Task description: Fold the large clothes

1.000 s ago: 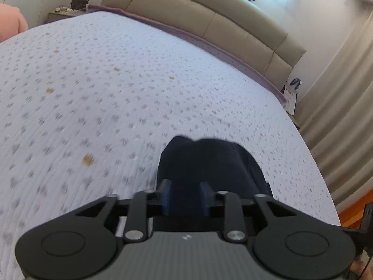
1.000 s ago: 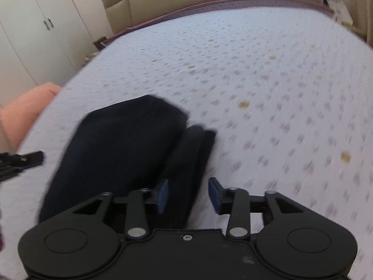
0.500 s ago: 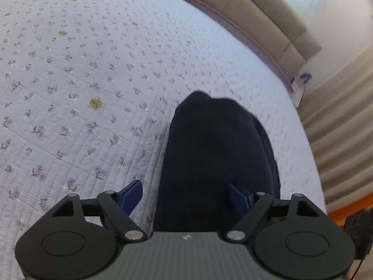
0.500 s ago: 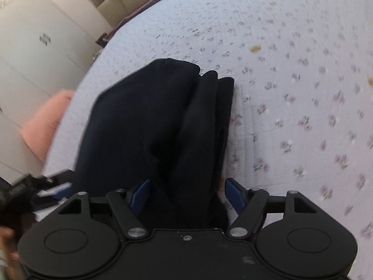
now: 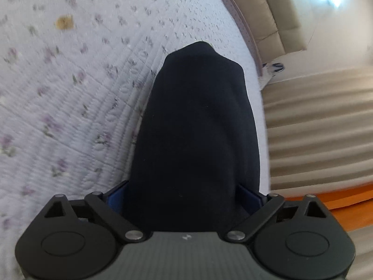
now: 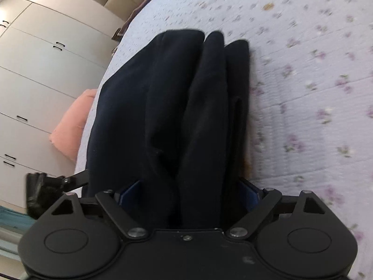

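**Opening both grippers over the folded garment**

Lying on the bed (image 5: 70,98), the dark garment (image 5: 195,140) is folded into a thick bundle on the flowered quilt, near the bed's edge on the curtain (image 5: 314,128) side. The left gripper (image 5: 184,196) points down along it, jaws opening, spread wide with the bundle's near end between them. The blue pads (image 5: 115,198) sit at the cloth's sides; whether they touch it cannot be told, but they do not squeeze it.

The right gripper (image 6: 188,193) straddles the same garment (image 6: 177,116) from its own end, jaws also opening and spread wide. From this side the bundle shows three stacked folds, their rounded ends pointing up the bed (image 6: 314,81). One blue pad (image 6: 131,193) shows at the left of the cloth, not pressing it.

Part of the left gripper (image 6: 53,186) shows at the right view's left edge. A pink cushion (image 6: 72,126) lies past the bed's edge, before a white wardrobe (image 6: 35,70). A beige headboard (image 5: 268,11) stands at the bed's far end.
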The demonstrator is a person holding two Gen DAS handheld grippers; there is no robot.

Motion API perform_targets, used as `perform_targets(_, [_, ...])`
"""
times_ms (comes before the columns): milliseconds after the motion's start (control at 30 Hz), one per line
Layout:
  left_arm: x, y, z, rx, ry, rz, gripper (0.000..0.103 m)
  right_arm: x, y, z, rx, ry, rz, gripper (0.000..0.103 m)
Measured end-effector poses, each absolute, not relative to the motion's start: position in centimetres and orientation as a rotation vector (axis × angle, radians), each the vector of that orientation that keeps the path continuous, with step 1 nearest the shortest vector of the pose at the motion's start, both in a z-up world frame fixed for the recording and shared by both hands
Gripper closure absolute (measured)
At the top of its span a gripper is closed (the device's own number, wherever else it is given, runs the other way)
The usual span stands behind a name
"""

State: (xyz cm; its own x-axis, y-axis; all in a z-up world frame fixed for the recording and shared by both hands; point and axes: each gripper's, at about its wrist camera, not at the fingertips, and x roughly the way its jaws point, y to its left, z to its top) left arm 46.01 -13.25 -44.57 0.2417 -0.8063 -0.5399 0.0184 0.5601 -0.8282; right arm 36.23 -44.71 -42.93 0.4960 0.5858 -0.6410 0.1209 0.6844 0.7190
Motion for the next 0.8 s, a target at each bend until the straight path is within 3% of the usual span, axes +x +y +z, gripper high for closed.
perform_targets(67, [45.9,-13.5,-44.5,-0.805,1.183,-0.674,0.011,36.4,-44.2,-42.8,0.776,1.027,0.332,0.018])
perform_targets(167, [45.4,-13.4,-44.0,-0.767,1.153,-0.680,0.034,35.8,-43.9,-41.9,0.771,0.989,0.338,0.043])
perform_targets(233, [45.1,-12.9,-43.6,-0.769,1.130,-0.703,0.044,35.3,-43.1,-40.7,0.729,0.964,0.325,0.048])
perform_targets(300, [44.9,-12.4,-42.6,-0.772,1.114,-0.731,0.048,34.5,-41.9,-38.9,0.687,0.936,0.315,0.049])
perform_targets(600, [39.7,-4.5,-36.4,-0.718,1.070,-0.818,0.048,27.3,-32.6,-33.2,0.659,0.888,0.332,0.050])
perform_targets(800, [35.4,1.9,-38.0,-0.716,1.104,-0.774,0.048,24.8,-25.8,-35.2,0.628,0.951,0.301,0.050])
